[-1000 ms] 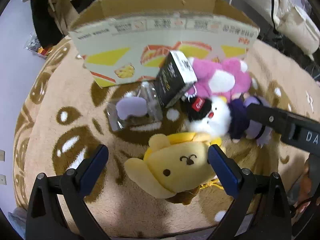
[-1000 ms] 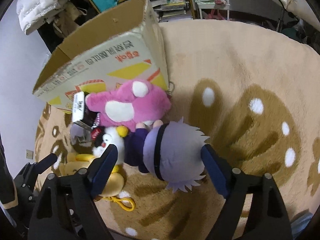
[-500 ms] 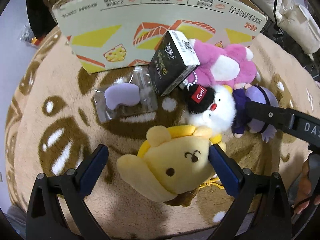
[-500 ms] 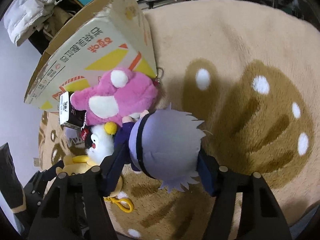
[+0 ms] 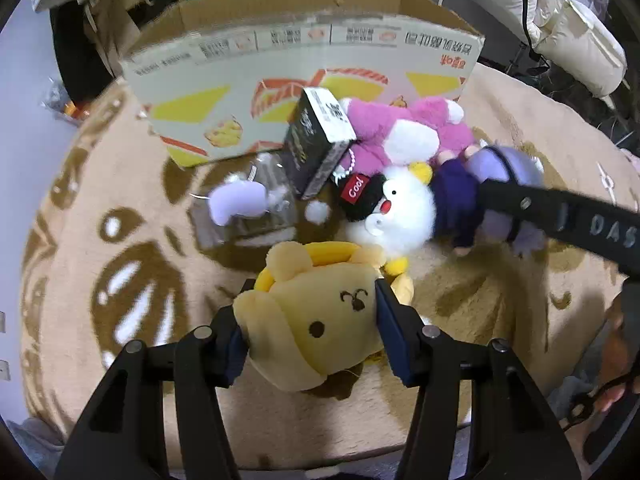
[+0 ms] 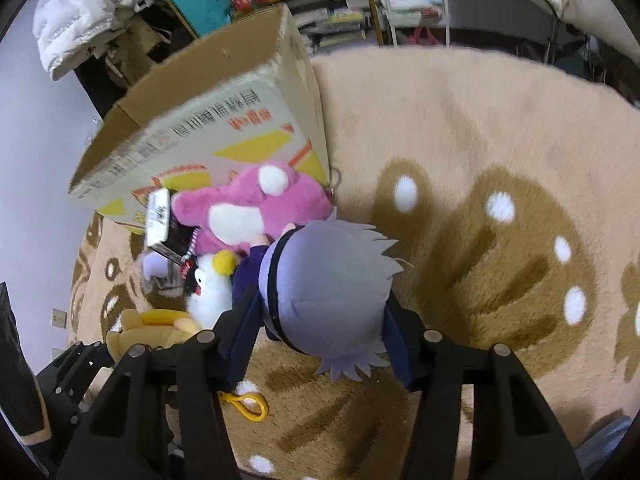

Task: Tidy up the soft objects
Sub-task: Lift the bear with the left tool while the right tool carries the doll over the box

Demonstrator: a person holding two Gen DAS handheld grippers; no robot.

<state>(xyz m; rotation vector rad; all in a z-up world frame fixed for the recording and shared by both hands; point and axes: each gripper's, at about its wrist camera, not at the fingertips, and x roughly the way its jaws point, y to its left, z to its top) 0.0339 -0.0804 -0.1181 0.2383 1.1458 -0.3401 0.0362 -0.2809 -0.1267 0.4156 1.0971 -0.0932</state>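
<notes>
My left gripper [image 5: 312,332] is shut on a yellow dog plush [image 5: 316,320], squeezing its head between the blue pads. My right gripper [image 6: 320,332] is shut on a purple-haired doll plush [image 6: 324,292]; it also shows in the left wrist view [image 5: 496,168] with the right gripper's finger across it. A pink plush [image 5: 408,136] and a white chick plush with a black cap [image 5: 396,212] lie between them. An open cardboard box [image 5: 304,64] stands behind on the rug.
A black carton [image 5: 316,140] leans on the box. A clear plastic case with a lilac item [image 5: 244,204] lies left of it. The beige patterned rug [image 6: 480,160] extends right. Shelves and clothes are behind the box.
Both grippers have closed: the left onto the yellow plush, the right onto the purple-haired doll. Both views show the box lower in frame, as if the grippers rose.
</notes>
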